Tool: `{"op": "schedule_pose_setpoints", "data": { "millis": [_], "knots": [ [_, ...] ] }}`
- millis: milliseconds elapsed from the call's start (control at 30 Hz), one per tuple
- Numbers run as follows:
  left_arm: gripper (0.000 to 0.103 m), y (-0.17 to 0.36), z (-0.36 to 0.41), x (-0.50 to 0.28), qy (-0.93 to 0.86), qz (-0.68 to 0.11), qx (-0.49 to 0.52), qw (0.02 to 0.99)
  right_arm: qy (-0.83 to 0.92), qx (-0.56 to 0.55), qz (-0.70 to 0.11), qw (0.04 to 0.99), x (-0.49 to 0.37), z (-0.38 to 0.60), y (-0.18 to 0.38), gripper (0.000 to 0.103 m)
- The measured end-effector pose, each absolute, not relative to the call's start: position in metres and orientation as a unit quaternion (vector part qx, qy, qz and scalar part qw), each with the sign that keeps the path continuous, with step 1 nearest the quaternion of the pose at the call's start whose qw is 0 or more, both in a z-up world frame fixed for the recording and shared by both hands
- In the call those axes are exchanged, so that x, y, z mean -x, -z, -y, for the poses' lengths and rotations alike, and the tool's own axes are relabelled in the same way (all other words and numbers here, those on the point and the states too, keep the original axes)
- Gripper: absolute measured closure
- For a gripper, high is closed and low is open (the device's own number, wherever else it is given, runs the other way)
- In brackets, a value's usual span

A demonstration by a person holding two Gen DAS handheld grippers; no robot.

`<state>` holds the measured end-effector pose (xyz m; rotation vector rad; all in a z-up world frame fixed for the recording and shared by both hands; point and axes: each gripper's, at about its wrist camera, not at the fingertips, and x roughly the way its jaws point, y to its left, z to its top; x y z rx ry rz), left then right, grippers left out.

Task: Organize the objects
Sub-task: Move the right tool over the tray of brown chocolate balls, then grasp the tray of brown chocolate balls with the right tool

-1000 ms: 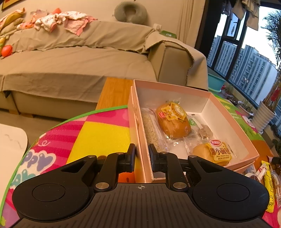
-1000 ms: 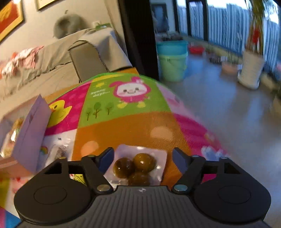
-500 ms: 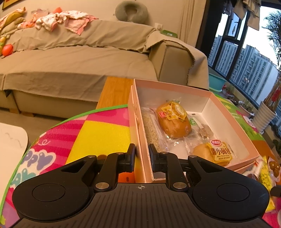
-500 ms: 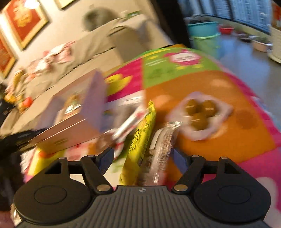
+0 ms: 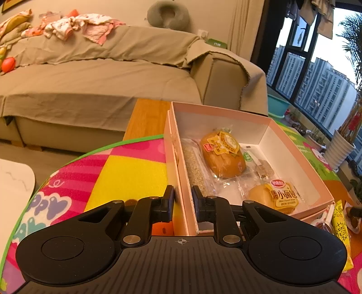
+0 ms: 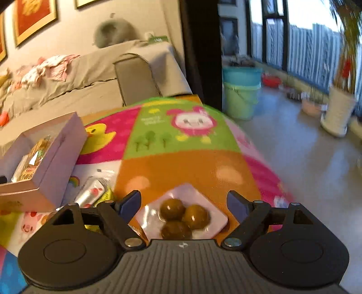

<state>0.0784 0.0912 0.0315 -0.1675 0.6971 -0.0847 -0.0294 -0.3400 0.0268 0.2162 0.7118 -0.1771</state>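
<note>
Two claws in view. Left claw (image 5: 182, 199) pinches the near-left wall of the pink box (image 5: 301, 162), one finger outside, one inside, pads against the cardboard. Box is open, shallow, white inside, sitting on the colourful mat (image 5: 126, 171) that covers the desk. Inside the box: two wrapped buns, one orange-brown with a yellow label (image 5: 222, 156) toward the back, one paler with a red-and-yellow label (image 5: 275, 196) at the near-right corner; one long clear packet of grainy stuff (image 5: 192, 167) along the left wall; one small clear packet (image 5: 260, 166) between the buns.

Right claw (image 6: 183, 203) is spread wide, low over a clear packet of three brown balls (image 6: 183, 214) lying on the orange patch of the mat; the packet sits between the fingers, not touching either. Left of it, one white wrapper with red print (image 6: 90, 192) and one yellow-green packet (image 6: 106, 196), both just beside the box's right side.

Beyond the desk: one covered sofa (image 5: 90, 86), one grey neck pillow (image 5: 168, 14), two buckets (image 6: 241, 95) stacked by the window.
</note>
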Motion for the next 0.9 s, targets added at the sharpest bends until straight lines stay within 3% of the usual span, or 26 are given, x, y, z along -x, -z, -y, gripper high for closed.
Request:
{"op": "schedule_pose_setpoints", "data": {
  "millis": [233, 367, 667, 767, 900],
  "knots": [
    [0.084, -0.032, -0.091, -0.079, 0.042, -0.341, 0.081, 0.936, -0.003, -0.114, -0.357, 0.927, 0.057, 0.311, -0.026, 0.018],
    [0.084, -0.032, -0.090, -0.079, 0.042, -0.340, 0.082, 0.936, 0.044, -0.044, -0.353, 0.933, 0.049, 0.293, -0.028, 0.018],
    [0.084, -0.032, -0.090, -0.079, 0.043, -0.341, 0.081, 0.936, 0.058, -0.033, -0.388, 0.919, 0.008, 0.285, -0.011, 0.013],
    [0.083, -0.032, -0.091, -0.079, 0.044, -0.340, 0.080, 0.936, 0.057, -0.013, -0.385, 0.921, 0.011, 0.279, -0.011, 0.021],
    [0.083, -0.031, -0.091, -0.079, 0.043, -0.340, 0.080, 0.936, 0.075, -0.021, -0.377, 0.923, 0.018, 0.288, -0.020, 0.052]
  ]
}}
